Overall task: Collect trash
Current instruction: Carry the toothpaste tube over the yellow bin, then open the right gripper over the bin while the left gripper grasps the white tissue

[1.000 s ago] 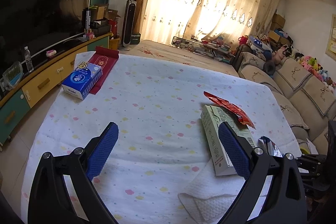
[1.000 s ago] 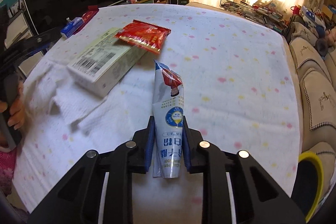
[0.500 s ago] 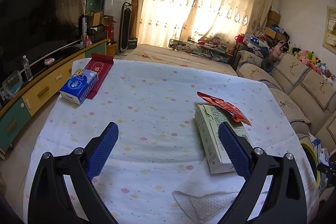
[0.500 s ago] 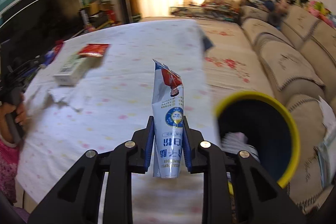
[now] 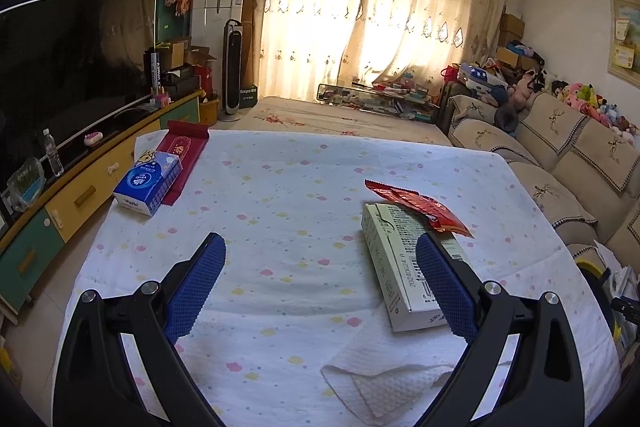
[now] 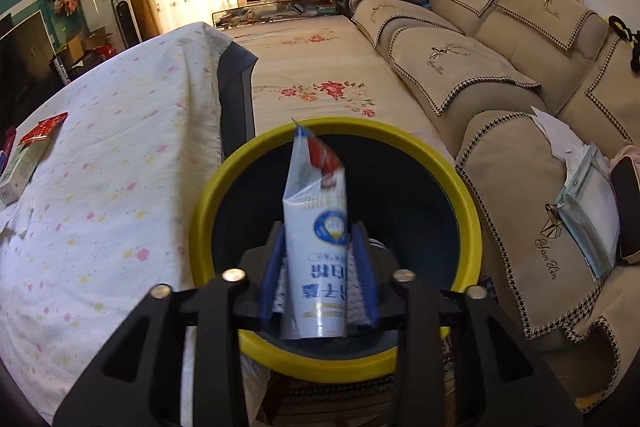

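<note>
My right gripper (image 6: 318, 259) is shut on a white milk-powder sachet (image 6: 316, 227) with a blue badge and holds it upright over the mouth of a dark bin with a yellow rim (image 6: 468, 211). My left gripper (image 5: 320, 267) is open and empty above the table. Its right finger (image 5: 444, 283) overlaps a pale green carton (image 5: 396, 267) with a red wrapper (image 5: 420, 205) on its far end. A crumpled white paper towel (image 5: 384, 383) lies at the table's near edge.
The table wears a white dotted cloth (image 5: 280, 211). A blue tissue pack (image 5: 148, 183) and a red envelope (image 5: 184, 155) lie at its far left. A beige sofa (image 6: 500, 67) runs along the right of the bin. A TV cabinet (image 5: 80, 195) stands left.
My right gripper has carried the sachet from the table rightward to above the bin. My left gripper has risen a little and stayed open.
</note>
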The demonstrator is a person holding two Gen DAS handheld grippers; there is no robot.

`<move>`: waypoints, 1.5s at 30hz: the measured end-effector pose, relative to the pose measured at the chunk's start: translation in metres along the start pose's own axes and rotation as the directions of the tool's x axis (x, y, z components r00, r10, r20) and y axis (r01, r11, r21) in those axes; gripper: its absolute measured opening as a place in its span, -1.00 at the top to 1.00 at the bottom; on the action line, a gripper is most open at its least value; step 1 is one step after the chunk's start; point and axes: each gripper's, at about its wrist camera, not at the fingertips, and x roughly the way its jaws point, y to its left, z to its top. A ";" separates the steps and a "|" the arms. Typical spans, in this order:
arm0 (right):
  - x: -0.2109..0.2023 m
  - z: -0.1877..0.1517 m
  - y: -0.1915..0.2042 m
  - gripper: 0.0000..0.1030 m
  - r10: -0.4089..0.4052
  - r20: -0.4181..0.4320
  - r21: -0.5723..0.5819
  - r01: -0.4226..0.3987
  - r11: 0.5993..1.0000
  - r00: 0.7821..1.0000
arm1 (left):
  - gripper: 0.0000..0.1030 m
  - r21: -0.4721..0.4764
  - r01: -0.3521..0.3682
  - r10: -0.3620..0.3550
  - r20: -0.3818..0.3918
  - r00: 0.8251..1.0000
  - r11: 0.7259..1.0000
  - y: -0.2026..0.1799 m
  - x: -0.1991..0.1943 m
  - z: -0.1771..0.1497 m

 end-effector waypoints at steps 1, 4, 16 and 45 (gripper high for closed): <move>0.000 -0.001 0.001 0.09 -0.004 0.005 0.006 0.004 1.000 1.000 | -0.83 -0.001 0.007 -0.007 0.001 1.000 1.000 0.000 -0.001 0.000; -0.004 -0.002 0.005 0.04 0.008 0.029 0.014 -0.008 1.000 1.000 | -0.83 0.002 0.021 -0.021 0.001 1.000 1.000 0.000 -0.002 0.001; -0.010 -0.007 0.015 -0.08 0.081 0.037 0.041 -0.083 0.996 0.996 | -0.83 0.142 0.142 -0.121 -0.146 0.982 0.980 -0.045 -0.008 -0.021; -0.029 -0.018 0.014 -0.09 0.160 0.068 0.076 -0.165 0.983 0.985 | 0.82 0.178 0.182 -0.101 -0.389 0.916 0.967 -0.072 0.017 -0.053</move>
